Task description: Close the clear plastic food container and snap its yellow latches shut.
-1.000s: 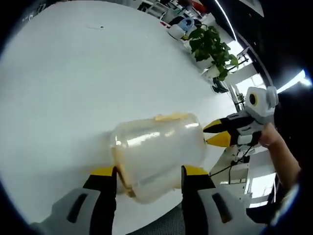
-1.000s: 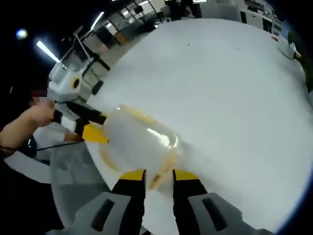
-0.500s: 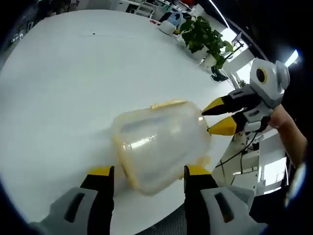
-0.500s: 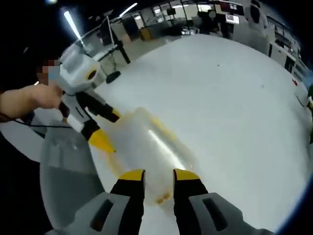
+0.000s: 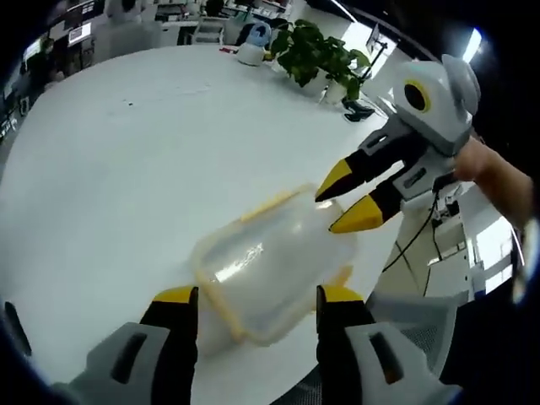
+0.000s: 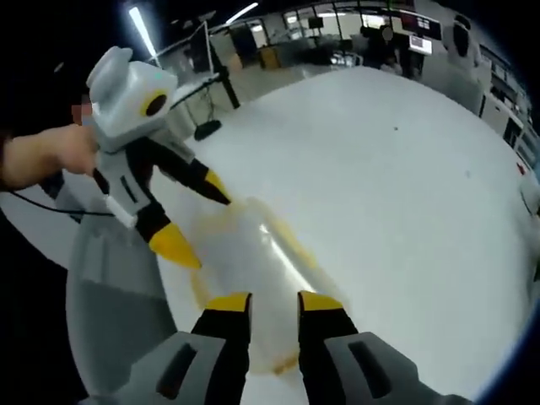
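Tilting flatter than a second ago, the clear food container (image 5: 272, 263) sits on the white table (image 5: 126, 160), braced between my left claw's (image 5: 253, 305) spread jaws. My right claw (image 5: 343, 199), slightly parted, noses its far-rim yellow latch (image 5: 268, 202), holding nothing.

The white tabletop (image 5: 126, 169) lies open to the left and far side of the container (image 5: 270, 266). The right tongs (image 5: 348, 198) crowd its right end; potted plants (image 5: 316, 55) stand at the tabletop's far edge, well apart.
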Available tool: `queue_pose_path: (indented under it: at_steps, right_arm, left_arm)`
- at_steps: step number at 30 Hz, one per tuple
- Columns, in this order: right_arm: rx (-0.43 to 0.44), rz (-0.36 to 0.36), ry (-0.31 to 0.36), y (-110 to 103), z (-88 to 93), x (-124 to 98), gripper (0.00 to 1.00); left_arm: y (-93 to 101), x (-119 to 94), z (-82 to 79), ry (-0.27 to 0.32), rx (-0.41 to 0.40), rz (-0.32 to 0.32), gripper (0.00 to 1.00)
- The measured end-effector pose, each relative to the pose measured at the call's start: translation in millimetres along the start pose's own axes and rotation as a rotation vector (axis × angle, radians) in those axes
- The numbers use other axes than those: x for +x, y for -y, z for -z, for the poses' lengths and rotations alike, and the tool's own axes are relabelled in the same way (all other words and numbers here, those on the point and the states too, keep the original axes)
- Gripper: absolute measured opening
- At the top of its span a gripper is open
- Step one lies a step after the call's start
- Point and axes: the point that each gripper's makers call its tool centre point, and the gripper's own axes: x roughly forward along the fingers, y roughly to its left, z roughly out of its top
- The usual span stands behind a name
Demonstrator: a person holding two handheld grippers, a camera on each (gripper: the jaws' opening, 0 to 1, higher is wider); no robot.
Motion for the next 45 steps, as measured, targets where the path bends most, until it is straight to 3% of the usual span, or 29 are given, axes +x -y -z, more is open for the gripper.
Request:
queue_pose_path:
  at_steps: [5, 11, 15, 23, 36, 45]
  right_arm:
    - [-0.025, -0.012, -0.013, -2, -0.1, 6, 0.17]
    - [-0.05, -0.02, -0.016, -1, -4.4, 7, 0.17]
    - [-0.06, -0.026, -0.015, 0, -8.7, 8, 0.17]
    - [-0.068, -0.036, -0.017, -1, -11.3, 12, 0.17]
    - [-0.103, -0.041, -0.021, -4, -20.7, 20, 0.17]
    - [-0.114, -0.043, -0.029, -2, -22.9, 21, 0.17]
  left_arm:
    - [3.7, 0, -8.7, 0.003, 0.065, -0.008, 0.54]
    - [5.5, -2, -16.9, -0.01, 0.243, -0.043, 0.53]
    - [14.5, 1, -18.3, -0.025, 0.339, -0.025, 0.53]
    - [21.0, 4, -23.3, -0.014, 0.362, -0.02, 0.53]
    - [25.6, 9, -15.8, -0.03, 0.384, -0.014, 0.52]
    - [30.7, 15, -9.8, -0.056, 0.484, -0.038, 0.52]
